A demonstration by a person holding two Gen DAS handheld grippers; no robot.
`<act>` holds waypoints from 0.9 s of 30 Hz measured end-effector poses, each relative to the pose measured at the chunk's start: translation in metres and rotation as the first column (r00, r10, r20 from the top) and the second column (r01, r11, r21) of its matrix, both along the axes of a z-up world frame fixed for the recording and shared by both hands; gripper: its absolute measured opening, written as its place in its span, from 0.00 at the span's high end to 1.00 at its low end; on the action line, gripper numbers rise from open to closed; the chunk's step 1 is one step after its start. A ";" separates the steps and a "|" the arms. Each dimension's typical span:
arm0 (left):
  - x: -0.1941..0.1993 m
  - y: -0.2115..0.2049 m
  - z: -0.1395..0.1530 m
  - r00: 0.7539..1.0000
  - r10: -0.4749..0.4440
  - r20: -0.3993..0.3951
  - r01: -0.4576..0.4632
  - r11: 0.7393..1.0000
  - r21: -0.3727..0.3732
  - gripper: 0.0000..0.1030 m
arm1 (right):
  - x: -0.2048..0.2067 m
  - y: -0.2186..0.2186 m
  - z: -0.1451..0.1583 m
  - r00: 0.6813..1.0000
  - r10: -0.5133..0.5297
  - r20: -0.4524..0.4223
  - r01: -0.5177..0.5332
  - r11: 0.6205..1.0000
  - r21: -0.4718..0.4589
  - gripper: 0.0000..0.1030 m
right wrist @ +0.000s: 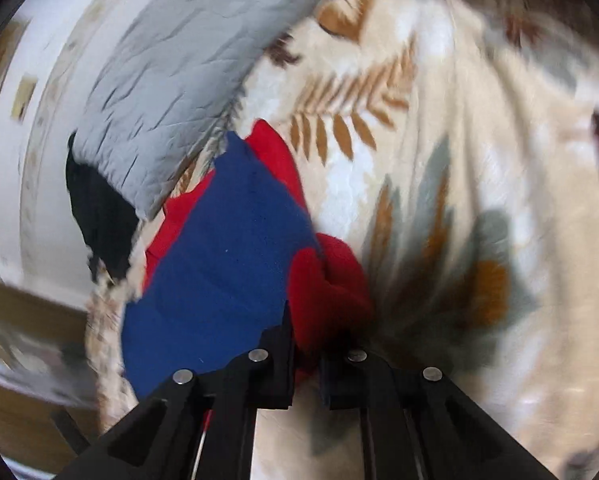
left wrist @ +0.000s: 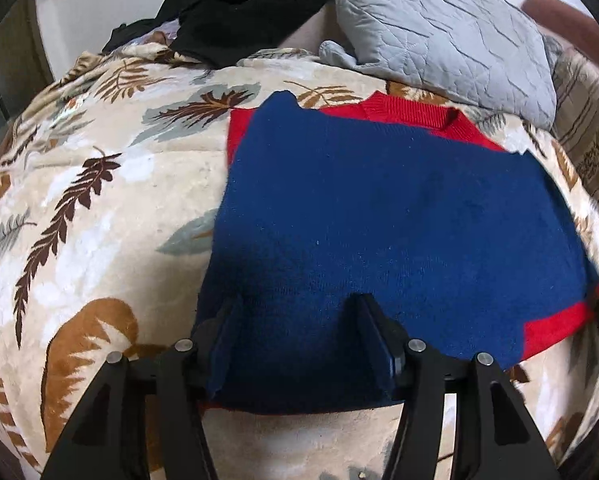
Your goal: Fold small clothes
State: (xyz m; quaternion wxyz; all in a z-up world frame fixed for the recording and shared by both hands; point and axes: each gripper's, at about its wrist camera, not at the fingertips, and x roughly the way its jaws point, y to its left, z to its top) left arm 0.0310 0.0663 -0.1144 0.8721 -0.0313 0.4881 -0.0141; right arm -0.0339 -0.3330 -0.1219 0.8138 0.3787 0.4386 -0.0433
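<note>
Red-and-blue sweater (left wrist: 399, 220) lies flat on leaf blanket (left wrist: 99, 200). Left gripper (left wrist: 299, 332), fingers spread w/ near hem between, prob. pins it; right gripper (right wrist: 305, 344) pinches red sleeve (right wrist: 327, 280) to fold inward.

A small knitted sweater (left wrist: 399, 220), blue on the body with red at the collar, sides and sleeve, is lying spread on the bed. Its blue panel is sitting flat and smooth on top, with a red ribbed neckline peeking out at the far edge and a red strip showing at the near right corner. One red sleeve (right wrist: 327, 284) is bunching up in soft folds at the garment's side.
</note>
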 end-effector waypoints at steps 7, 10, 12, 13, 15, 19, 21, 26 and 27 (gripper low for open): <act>0.008 0.004 0.006 0.999 0.033 0.033 -0.032 0.999 -0.027 0.41 | -0.031 -0.030 0.003 0.994 0.104 0.023 -0.104 0.995 0.010 0.45; 0.010 -0.004 -0.008 0.999 0.010 0.036 -0.013 0.998 0.059 0.35 | -0.023 -0.041 0.033 0.988 0.113 0.103 -0.109 0.993 -0.044 0.35; 0.009 -0.008 -0.011 0.999 -0.001 0.046 -0.003 0.996 0.086 0.34 | 0.000 -0.043 0.042 0.977 0.160 0.142 -0.158 0.987 -0.028 0.23; 0.009 -0.008 -0.011 0.999 -0.003 0.047 -0.001 0.996 0.088 0.33 | 0.020 -0.043 0.041 0.972 0.186 0.143 -0.187 0.982 -0.008 0.23; 0.010 -0.006 -0.012 0.999 -0.006 0.043 0.002 0.997 0.079 0.32 | 0.065 -0.039 0.030 0.961 0.247 0.128 -0.254 0.966 0.044 0.23; 0.011 -0.003 -0.014 0.999 -0.017 0.045 0.014 0.998 0.066 0.31 | 0.136 -0.026 -0.005 0.931 0.364 -0.003 -0.363 0.930 0.050 0.23; 0.011 -0.002 -0.015 0.998 -0.025 0.052 0.021 0.998 0.064 0.31 | 0.152 -0.018 -0.014 0.915 0.401 -0.045 -0.400 0.916 0.026 0.47; 0.010 -0.002 -0.017 0.997 -0.034 0.072 0.029 0.998 0.063 0.28 | 0.142 -0.033 -0.009 0.957 0.270 -0.106 -0.282 0.952 -0.120 0.87; 0.010 -0.002 -0.016 0.997 -0.036 0.066 0.031 0.997 0.064 0.28 | 0.140 -0.043 -0.020 0.963 0.250 -0.100 -0.256 0.965 -0.050 0.87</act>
